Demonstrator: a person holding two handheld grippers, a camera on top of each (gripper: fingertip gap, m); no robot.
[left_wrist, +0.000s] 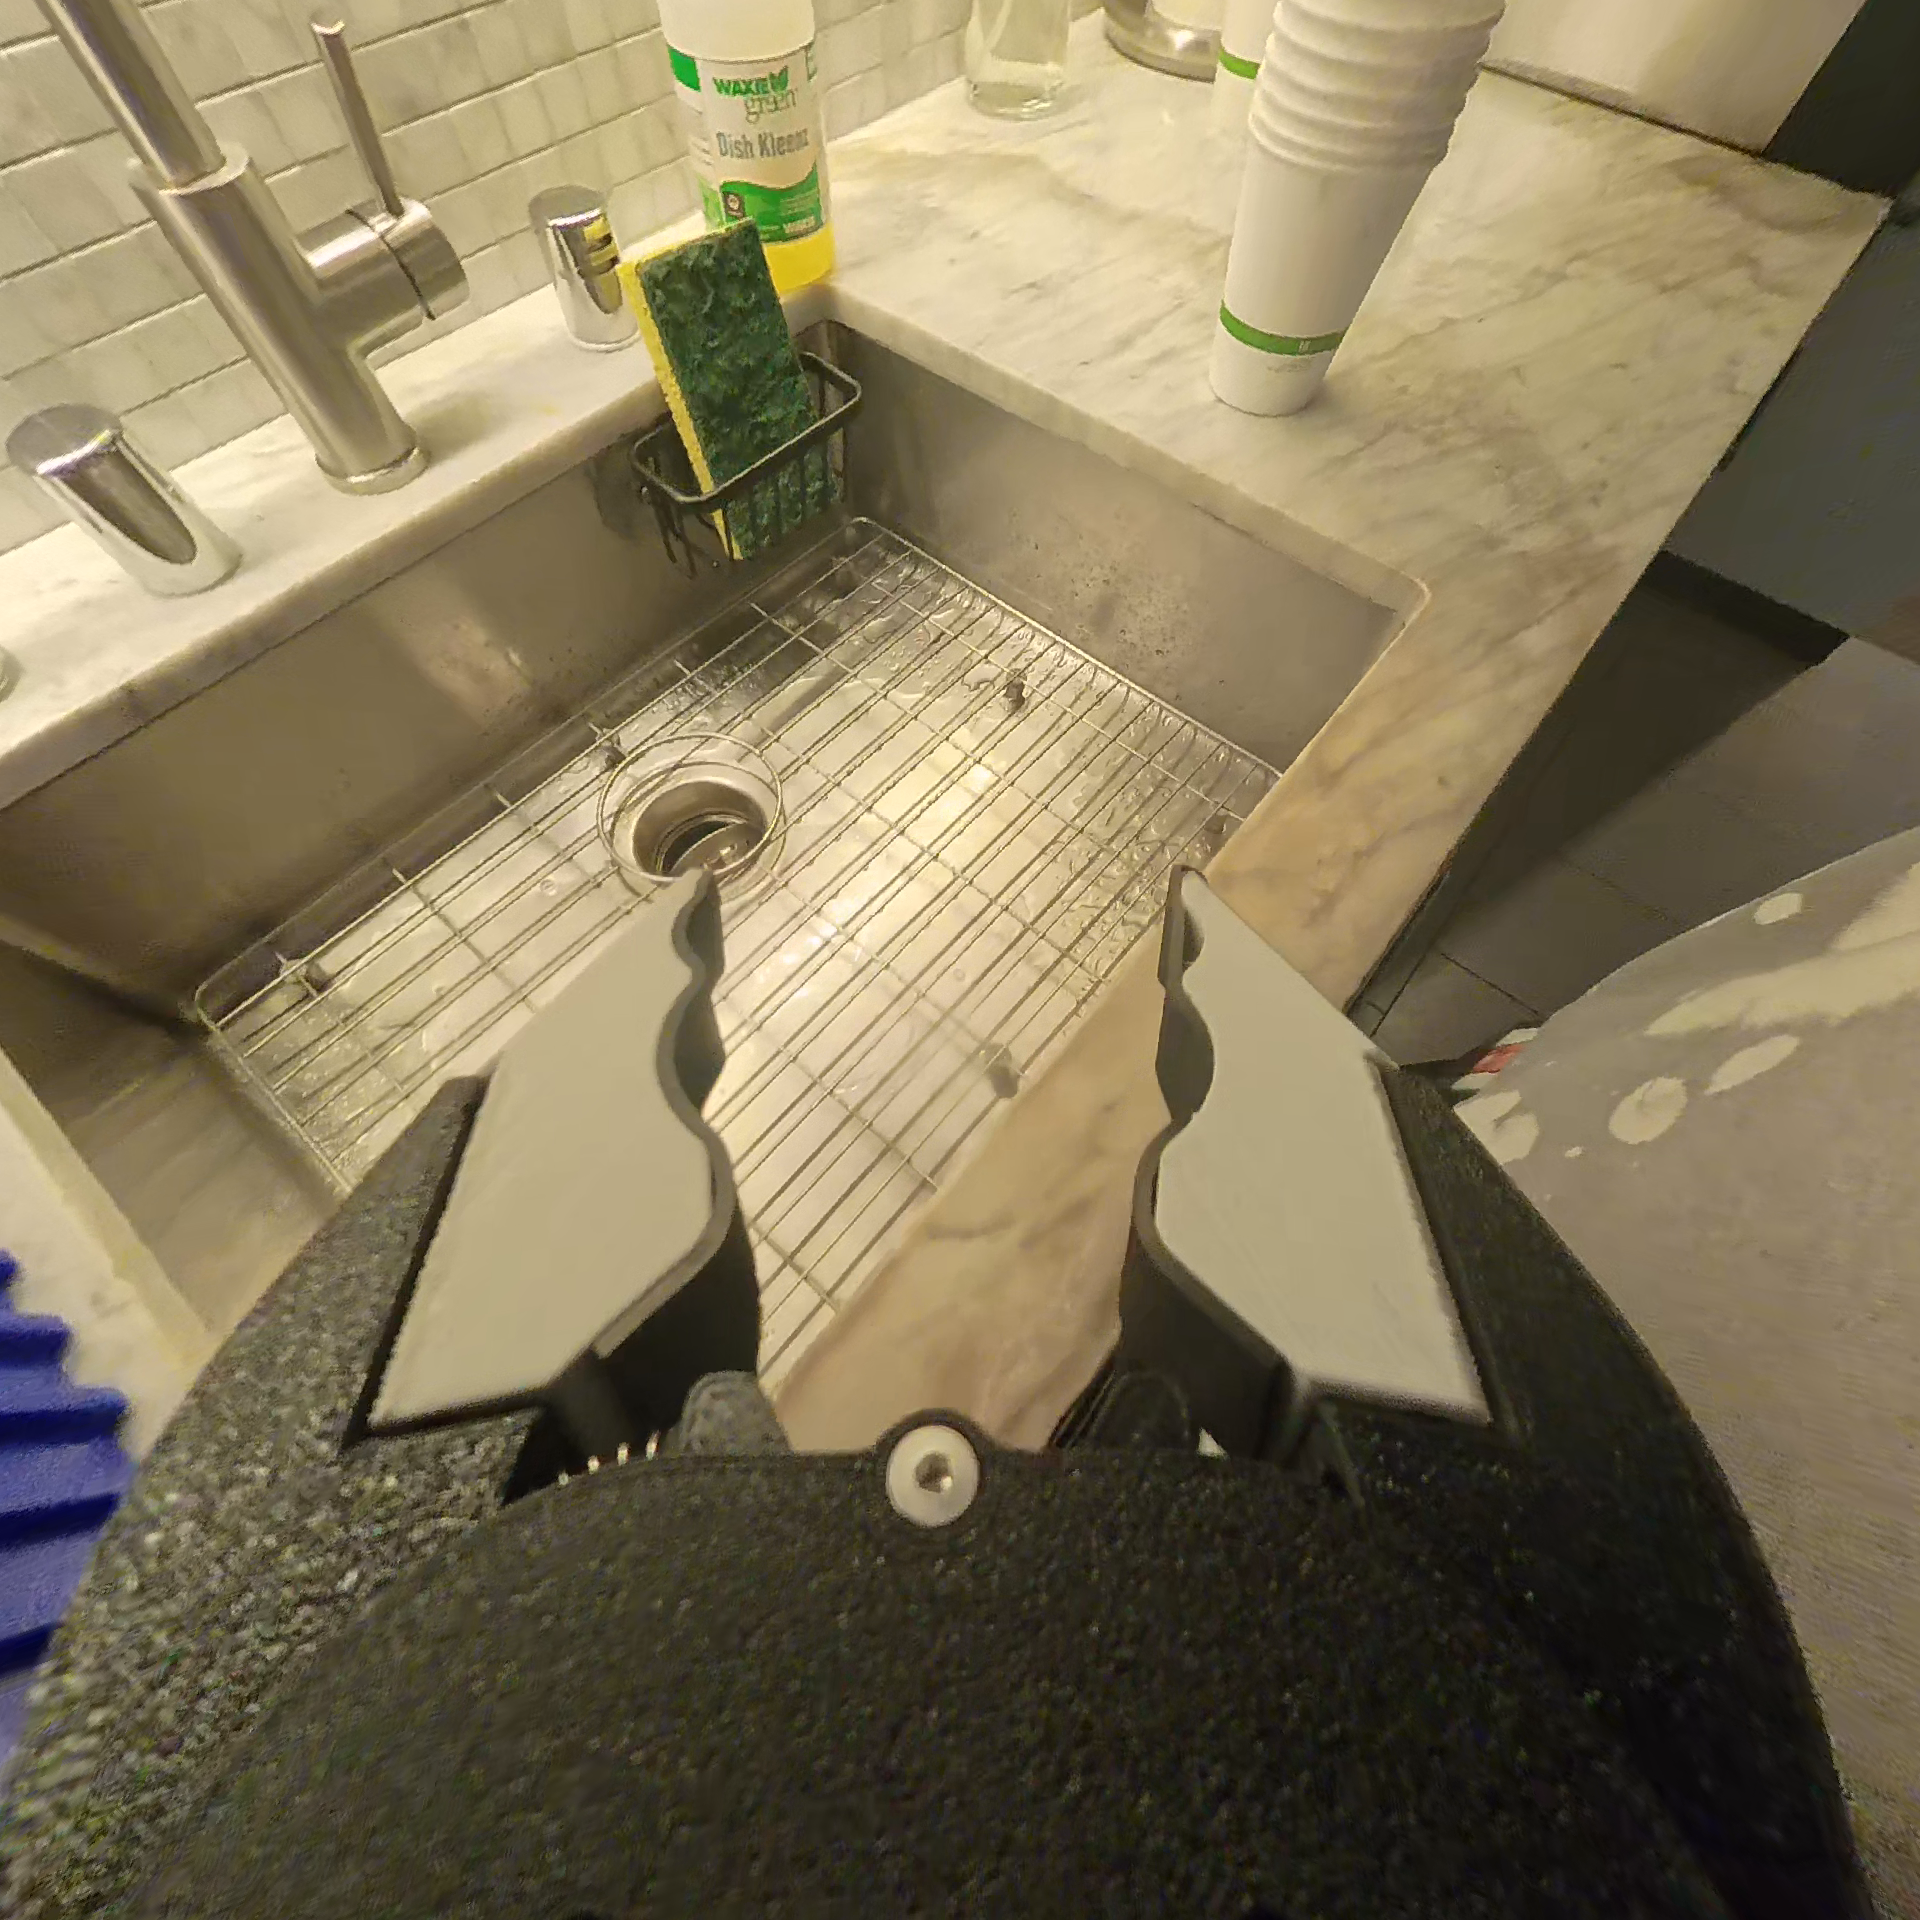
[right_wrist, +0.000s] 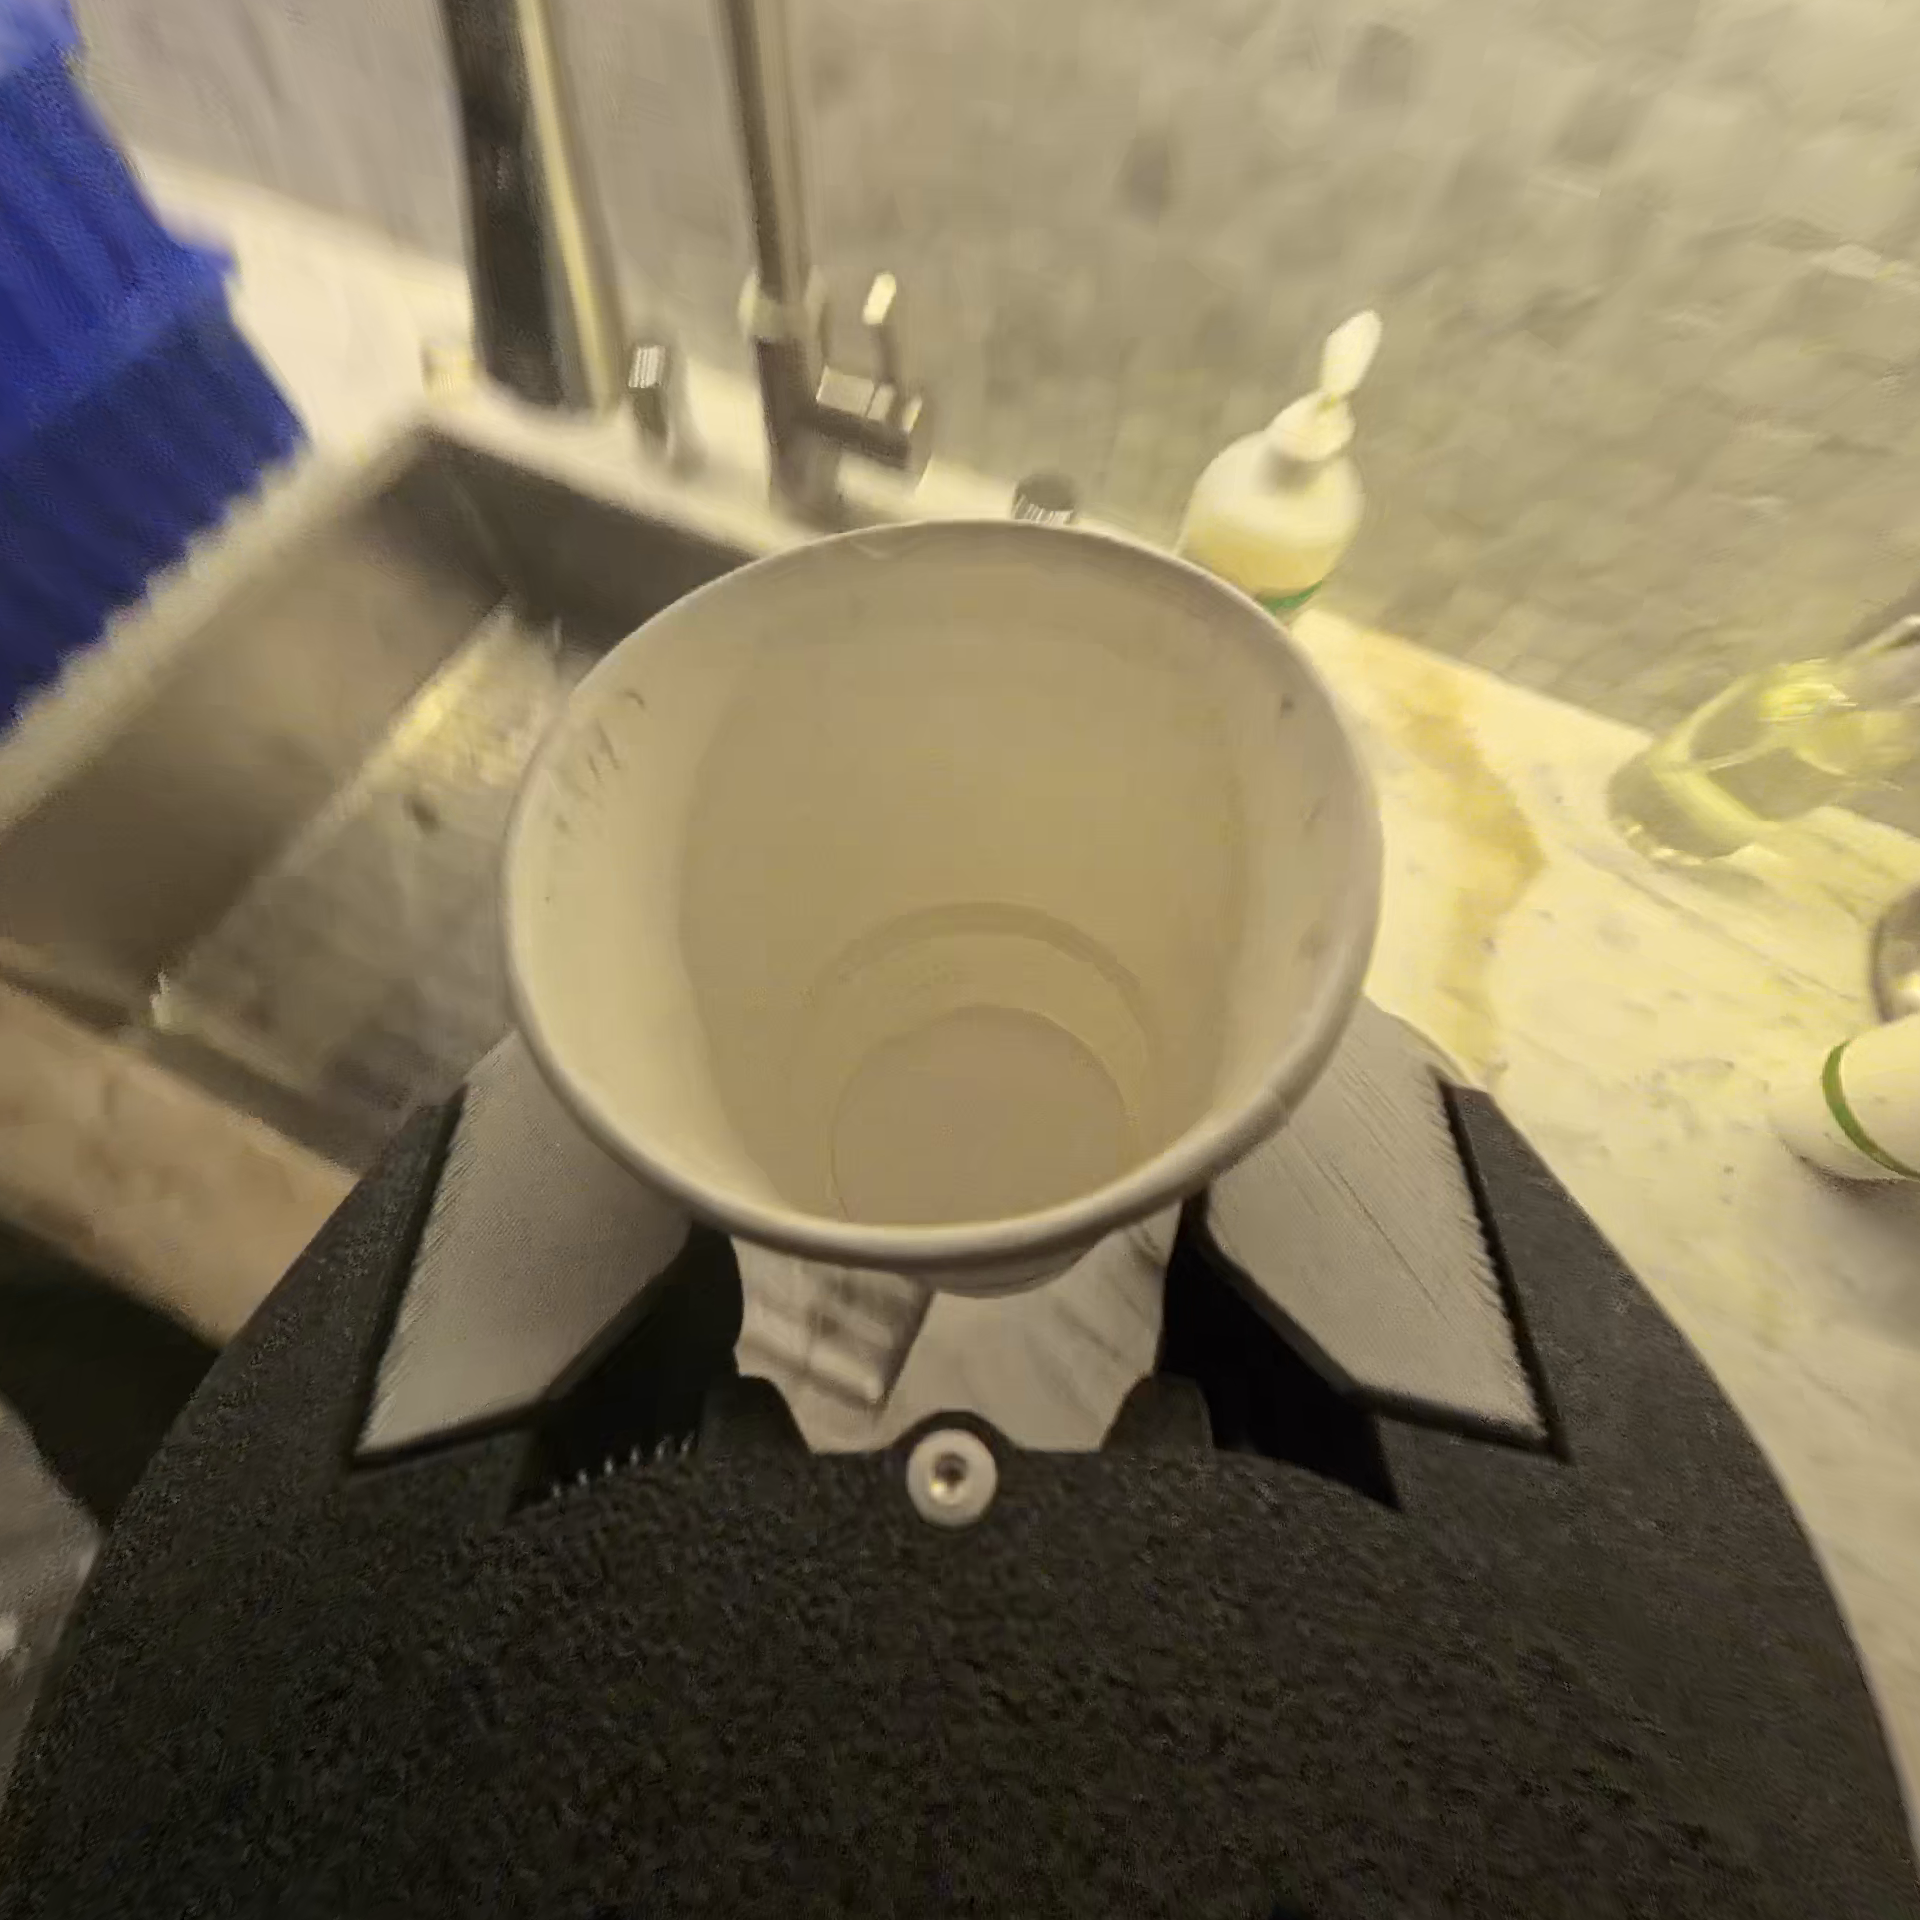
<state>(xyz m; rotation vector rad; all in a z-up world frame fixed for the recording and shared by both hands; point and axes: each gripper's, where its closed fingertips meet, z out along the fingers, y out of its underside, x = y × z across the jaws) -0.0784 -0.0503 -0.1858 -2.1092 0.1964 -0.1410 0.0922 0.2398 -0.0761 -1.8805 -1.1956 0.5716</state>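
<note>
The left gripper (left_wrist: 940, 883) is wide apart over the sink (left_wrist: 1039, 499). The right gripper (right_wrist: 925, 1174) squeezes a paper cup (right_wrist: 935, 883).

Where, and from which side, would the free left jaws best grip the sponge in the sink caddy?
Probably the sponge's upper half, from above: it stands upright in the wire caddy, top clear of the rim, yellow and green faces exposed for the open left gripper.

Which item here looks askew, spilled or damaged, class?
The stack of cups on the counter leans instead of standing straight. Water wets the sink grid. The right tool grips a cup with a slightly dented rim.
</note>
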